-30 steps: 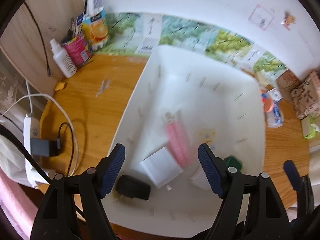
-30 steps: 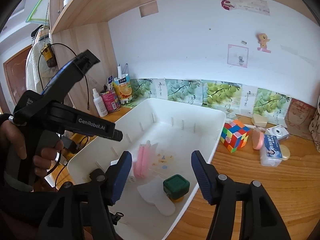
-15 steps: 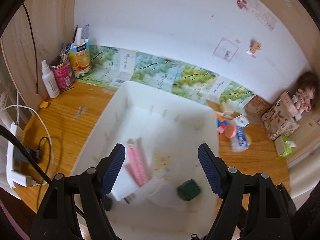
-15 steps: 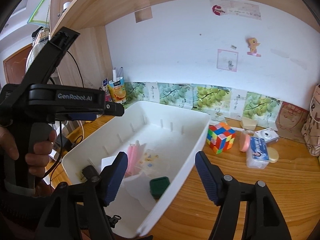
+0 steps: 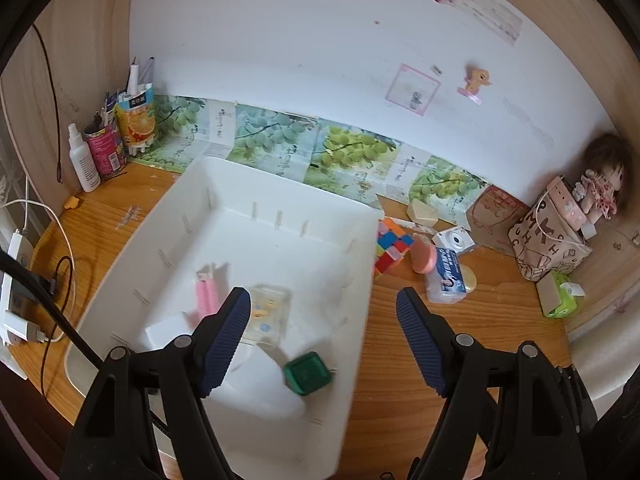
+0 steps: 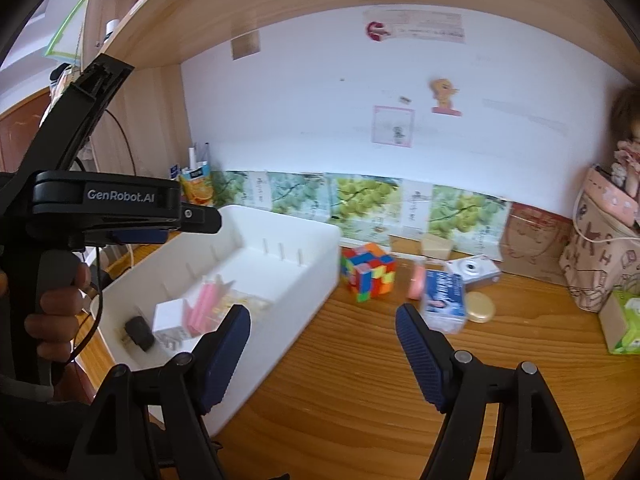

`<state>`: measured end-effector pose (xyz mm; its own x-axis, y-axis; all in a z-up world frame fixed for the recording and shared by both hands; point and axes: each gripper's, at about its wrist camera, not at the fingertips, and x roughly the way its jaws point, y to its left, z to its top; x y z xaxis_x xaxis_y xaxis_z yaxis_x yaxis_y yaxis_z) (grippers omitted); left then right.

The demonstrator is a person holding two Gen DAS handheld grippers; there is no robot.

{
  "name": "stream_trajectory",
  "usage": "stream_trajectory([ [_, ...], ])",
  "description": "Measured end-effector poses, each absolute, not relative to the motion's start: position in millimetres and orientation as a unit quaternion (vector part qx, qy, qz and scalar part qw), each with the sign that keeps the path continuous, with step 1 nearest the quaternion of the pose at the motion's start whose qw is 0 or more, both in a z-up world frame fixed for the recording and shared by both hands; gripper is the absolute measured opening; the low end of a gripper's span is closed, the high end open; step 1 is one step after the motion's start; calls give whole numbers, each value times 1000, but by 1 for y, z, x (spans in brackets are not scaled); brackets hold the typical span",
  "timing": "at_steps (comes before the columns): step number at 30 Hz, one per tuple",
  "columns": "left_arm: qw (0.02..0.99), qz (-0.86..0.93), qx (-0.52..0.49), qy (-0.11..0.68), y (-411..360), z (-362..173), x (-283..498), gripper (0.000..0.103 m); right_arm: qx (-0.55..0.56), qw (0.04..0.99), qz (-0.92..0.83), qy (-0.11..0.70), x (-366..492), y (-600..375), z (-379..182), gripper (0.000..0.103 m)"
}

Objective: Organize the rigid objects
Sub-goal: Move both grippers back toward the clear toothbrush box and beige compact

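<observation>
Between picks: both tools empty, left tool [image 5: 323, 334] open over bin [image 5: 256, 204], right tool [image 6: 323, 346] opening twd cube [image 6: 368, 277] on desk [image 6: 360, 400], prob next grab.

**Wooden desk and what rests on it**

The wooden desk [image 5: 472, 320] fills the lower half of both views. A white bin [image 5: 360, 280] sits at centre left. To its right lie a colour cube [image 6: 370, 276], a pink oval item [image 6: 417, 282], a blue-labelled box [image 6: 444, 300], a small white camera [image 6: 474, 269], a round gold tin [image 6: 480, 307] and a beige block [image 6: 436, 246]. At far right stand a patterned bag [image 5: 548, 240] and a green tissue pack [image 5: 560, 294]. In the upper left corner stand a spray bottle [image 5: 82, 160], a pink can [image 5: 105, 148] and an orange carton [image 5: 138, 120].
</observation>
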<state>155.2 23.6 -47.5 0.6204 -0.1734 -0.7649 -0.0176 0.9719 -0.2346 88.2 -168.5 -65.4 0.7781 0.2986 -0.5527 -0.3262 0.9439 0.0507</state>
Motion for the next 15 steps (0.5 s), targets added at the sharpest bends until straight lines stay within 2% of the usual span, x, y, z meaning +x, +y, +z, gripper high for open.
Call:
stream_trajectory([
  [15, 876, -49, -82, 472, -67, -75, 148, 78, -40, 932, 154, 327, 112, -257, -92, 76],
])
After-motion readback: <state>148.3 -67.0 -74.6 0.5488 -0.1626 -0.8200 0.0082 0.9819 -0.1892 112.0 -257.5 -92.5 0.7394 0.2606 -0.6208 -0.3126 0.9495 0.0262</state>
